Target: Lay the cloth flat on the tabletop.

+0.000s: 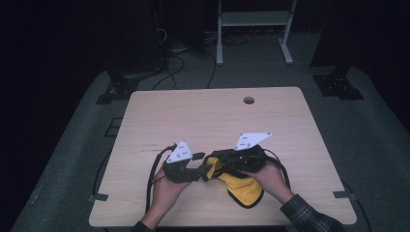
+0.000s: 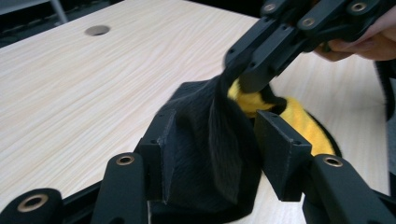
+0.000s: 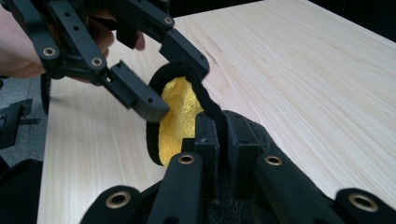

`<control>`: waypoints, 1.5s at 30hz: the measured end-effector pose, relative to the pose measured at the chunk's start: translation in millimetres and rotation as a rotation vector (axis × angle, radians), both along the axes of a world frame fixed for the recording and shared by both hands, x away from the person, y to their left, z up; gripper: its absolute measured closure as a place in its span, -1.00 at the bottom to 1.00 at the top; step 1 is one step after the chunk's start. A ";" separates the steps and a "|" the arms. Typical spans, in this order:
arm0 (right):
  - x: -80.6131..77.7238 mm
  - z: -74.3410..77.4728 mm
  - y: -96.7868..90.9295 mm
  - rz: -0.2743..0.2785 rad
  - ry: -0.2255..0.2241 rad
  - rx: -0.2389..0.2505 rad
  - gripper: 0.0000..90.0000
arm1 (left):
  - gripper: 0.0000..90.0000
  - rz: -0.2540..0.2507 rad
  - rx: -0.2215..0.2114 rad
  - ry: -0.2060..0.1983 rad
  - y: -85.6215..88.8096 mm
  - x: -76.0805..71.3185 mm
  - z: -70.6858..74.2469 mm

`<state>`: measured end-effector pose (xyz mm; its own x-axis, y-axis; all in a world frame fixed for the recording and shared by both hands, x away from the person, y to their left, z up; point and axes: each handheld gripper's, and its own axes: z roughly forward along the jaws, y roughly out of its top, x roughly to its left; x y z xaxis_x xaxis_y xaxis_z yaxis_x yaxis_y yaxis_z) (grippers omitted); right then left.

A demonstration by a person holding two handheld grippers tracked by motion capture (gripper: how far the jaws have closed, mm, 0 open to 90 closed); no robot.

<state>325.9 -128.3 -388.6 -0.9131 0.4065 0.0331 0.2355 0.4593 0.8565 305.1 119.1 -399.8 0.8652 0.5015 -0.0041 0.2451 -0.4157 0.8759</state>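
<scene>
A soft cloth piece (image 1: 244, 191), black outside and yellow fleece inside, lies on the wooden table (image 1: 217, 116) near its front edge. My right gripper (image 1: 212, 163) comes in from the right and is shut on the cloth's black rim (image 3: 212, 112), holding it up off the table; its own view shows the jaws (image 3: 224, 133) pinched on that rim. My left gripper (image 1: 204, 173) faces it from the left. Its jaws (image 2: 210, 140) straddle a raised black fold (image 2: 205, 154), and in the right gripper view a gap shows between the left gripper (image 3: 177, 84) and the rim.
A round cable hole (image 1: 248, 100) sits near the table's far edge. Beyond the table stand a white metal frame (image 1: 251, 29), loose cables (image 1: 183, 63) on the grey floor and black stand feet (image 1: 338, 84) at both back corners.
</scene>
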 end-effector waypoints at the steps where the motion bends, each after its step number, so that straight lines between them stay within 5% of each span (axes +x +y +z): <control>1: -1.0 0.6 1.2 0.007 -0.005 0.000 0.86 | 0.09 -0.021 0.008 0.001 -5.9 -0.8 -0.9; 6: -3.6 3.4 2.6 0.013 -0.009 0.005 0.86 | -0.09 -0.035 0.024 0.002 -17.8 -0.8 -3.8; 14: -3.3 4.8 -3.3 -0.001 -0.015 0.007 0.86 | 0.33 -0.007 0.010 0.005 -5.4 1.3 -2.5; 19: -2.7 4.8 -7.3 -0.005 -0.008 0.016 0.86 | 0.84 -0.027 0.004 0.020 2.8 4.2 -1.3; 22: -3.1 4.6 -6.5 -0.004 -0.013 0.014 0.85 | 0.90 -0.035 0.005 0.026 3.5 4.5 -0.3; 25: -2.5 3.8 -7.1 -0.014 -0.010 0.023 0.66 | 0.90 -0.036 -0.011 0.048 7.2 6.2 1.7; 28: -1.9 1.1 -14.7 -0.034 0.004 0.026 0.27 | 0.90 -0.029 -0.023 0.063 12.9 8.5 5.8; 32: -10.2 -9.8 -32.7 -0.075 0.020 0.007 0.08 | 0.90 0.000 -0.013 0.059 15.9 12.3 11.9; 39: -24.8 -35.0 -56.6 -0.150 0.054 -0.048 -0.04 | 0.90 0.034 -0.048 0.066 23.3 23.9 24.8; 45: -24.2 -41.3 -39.5 -0.174 0.045 -0.064 -0.17 | 0.90 0.043 -0.081 0.071 23.6 30.0 34.0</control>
<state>301.7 -167.8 -430.0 -0.8272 0.5604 0.0409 0.3530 0.4618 0.8137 335.0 142.7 -365.8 0.8390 0.5336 -0.1065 0.3238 -0.3323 0.8859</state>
